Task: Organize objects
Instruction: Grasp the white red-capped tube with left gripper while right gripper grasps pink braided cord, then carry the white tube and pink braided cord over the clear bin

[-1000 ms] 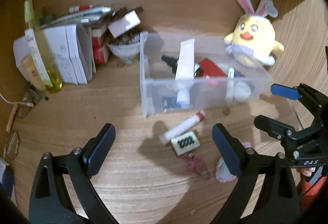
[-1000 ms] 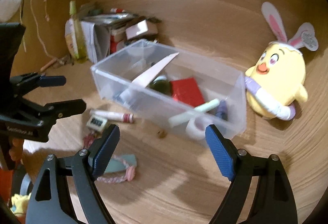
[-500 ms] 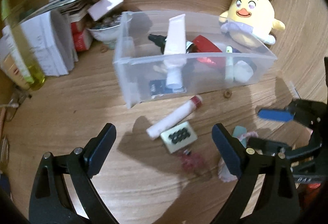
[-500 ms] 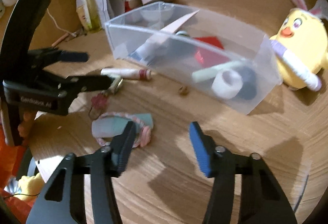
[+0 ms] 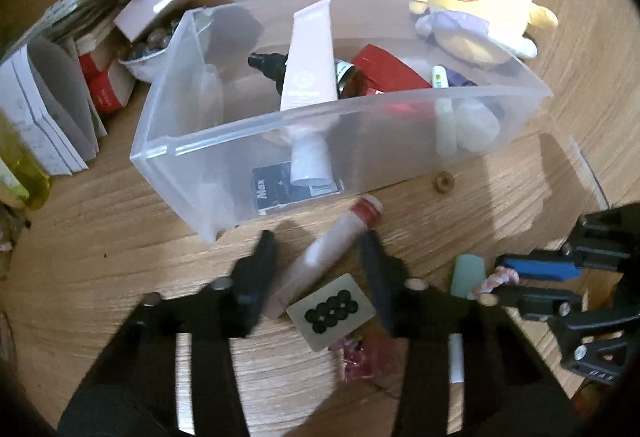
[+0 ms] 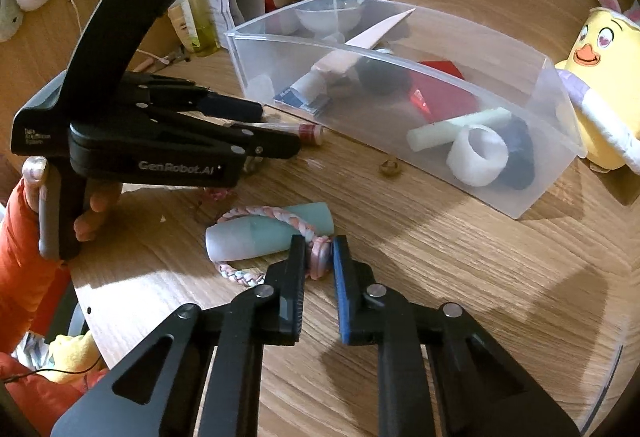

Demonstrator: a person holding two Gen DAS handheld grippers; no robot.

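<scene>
A clear plastic bin [image 5: 280, 141] [image 6: 536, 173] on the wooden table holds a pink tube, a dark bottle, a red box and a tape roll. My left gripper [image 5: 320, 249] is partly closed around a white tube with a red cap [image 5: 336, 237] [image 6: 308, 129] in front of the bin; its fingers are blurred and contact is unclear. A small card of black dots [image 5: 332, 311] lies beside the tube. My right gripper [image 6: 318, 257] [image 5: 532, 277] is closed on a pink braided band [image 6: 316, 257] that loops over a teal tube [image 6: 260, 233].
A yellow chick plush [image 5: 476, 21] [image 6: 600, 77] stands by the bin's far right. Papers, boxes and a bowl [image 5: 100, 49] crowd the back left, with a yellow-green bottle [image 6: 200, 25]. A small brown ring [image 5: 444, 183] and a red trinket [image 5: 360, 357] lie on the table.
Both grippers moved down and forward and closed. The left narrowed around the white tube; the right closed onto the braided band.
</scene>
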